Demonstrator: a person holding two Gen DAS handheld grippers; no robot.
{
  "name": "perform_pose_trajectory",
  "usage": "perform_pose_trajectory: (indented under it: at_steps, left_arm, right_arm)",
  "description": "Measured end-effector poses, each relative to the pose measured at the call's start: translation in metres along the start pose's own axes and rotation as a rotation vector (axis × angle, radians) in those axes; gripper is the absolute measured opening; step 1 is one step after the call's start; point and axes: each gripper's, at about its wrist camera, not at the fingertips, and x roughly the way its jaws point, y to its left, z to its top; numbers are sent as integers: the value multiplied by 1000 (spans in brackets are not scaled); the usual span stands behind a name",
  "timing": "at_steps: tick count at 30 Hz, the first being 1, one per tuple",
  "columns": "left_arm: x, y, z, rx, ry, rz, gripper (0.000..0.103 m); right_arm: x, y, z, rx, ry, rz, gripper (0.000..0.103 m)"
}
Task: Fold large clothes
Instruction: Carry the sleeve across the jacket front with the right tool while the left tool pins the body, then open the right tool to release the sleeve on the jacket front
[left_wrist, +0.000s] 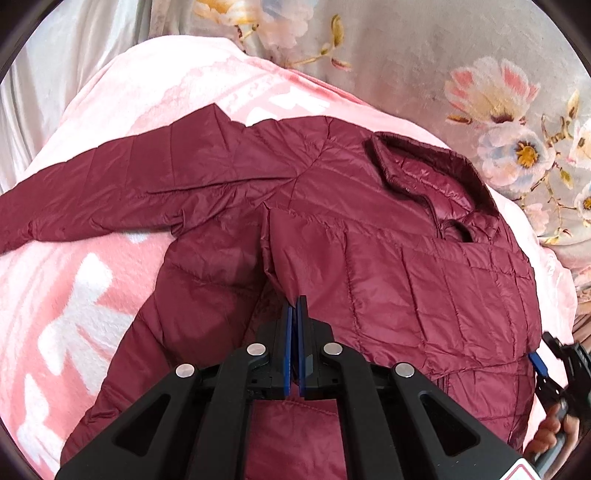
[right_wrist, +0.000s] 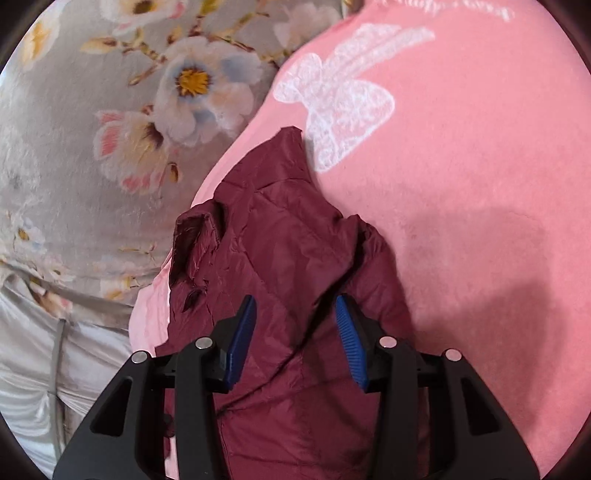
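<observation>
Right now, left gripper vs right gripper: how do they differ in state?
The left gripper is shut, blue pads pinching a raised fold of the maroon jacket; the right gripper is open, its pads spread wide.
The left gripper lifts fabric into a peak between its pads; the right gripper hangs over the jacket with nothing between its pads.
Both are above the same jacket, which lies on the pink blanket.

Right gripper spread above maroon jacket
</observation>
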Motion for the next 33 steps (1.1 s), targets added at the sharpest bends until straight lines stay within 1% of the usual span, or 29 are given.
perform_pose_trajectory:
  at_steps: [1,2,3,4,5,6,8,9,10,11,12,13,14,15,16,17,20,22,23,24,25,26,27,28,29,31,33]
  left_arm:
    - [1,1,0,0,2,2,0]
    - [3,3,0,1,4,7,0]
    - [4,4,0,3,4,13,0]
    - [5,5,0,6,4,17,0]
    - [7,6,0,11,5,18,0]
    - [9,6,-1,15,9,11,0]
    - [13,6,-3,27,15,5,0]
    - [15,6,-5,34,14,6,0]
    - [17,6,-6,40,13,11,0]
    - [22,7,-8,47,17,19,0]
    - [26,9,-11,49,25,19,1]
    - [31,11,-14,49,34,20,1]
    - [37,12,-17,57,40,15,2]
    - [39,13,-19,65,30,16,2]
    - [38,11,-22,88,11,33,2]
    - [38,9,-23,101,4,47,2]
    - [37,2,-29,137,-26,91,2]
    - [37,-2,-32,161,-47,124,4]
    - [37,-5,-34,170,-55,137,4]
    - [36,-6,-35,180,-63,151,4]
    - [36,-8,-36,187,-70,162,4]
    - [36,-9,-36,192,-74,169,4]
    - [36,-10,-37,197,-78,177,4]
    - [36,-11,-37,200,-80,182,4]
    - [36,-12,-37,201,-82,184,4]
    - [37,-13,-38,202,-85,189,5]
    - [36,-13,-39,205,-92,192,6]
  right_arm:
    - [4,-4,6,26,-3,15,44]
    - [6,-7,9,44,-7,33,41]
    - [7,-9,15,63,-26,58,23]
    - [4,-8,20,65,-48,62,9]
    - [0,-7,23,59,-70,62,3]
    - [-8,-1,25,38,-108,80,2]
    - [-22,16,22,-64,-174,60,1]
    - [-27,26,17,-136,-206,25,0]
    - [-28,36,10,-227,-234,-47,0]
    - [-25,43,6,-300,-249,-122,0]
    - [-16,49,0,-392,-255,-232,0]
    - [-4,52,-7,-464,-247,-340,0]
    - [4,50,-11,-506,-232,-407,0]
    - [13,46,-16,-540,-210,-467,0]
    - [24,43,-20,-567,-180,-519,0]
    - [32,40,-22,-579,-153,-552,1]
    - [30,44,-21,-584,-160,-591,1]
    - [20,46,-23,-562,-185,-599,3]
    - [13,48,-27,-553,-207,-603,6]
    - [6,52,-32,-550,-233,-615,13]
    - [-3,58,-39,-556,-281,-641,18]
    - [-11,67,-47,-573,-325,-650,31]
    - [-18,75,-53,-586,-353,-641,36]
    - [-25,85,-60,-597,-369,-614,39]
    - [-28,95,-68,-610,-363,-573,39]
    - [-25,115,-84,-658,-330,-507,39]
    - [-10,144,-112,-761,-256,-447,38]
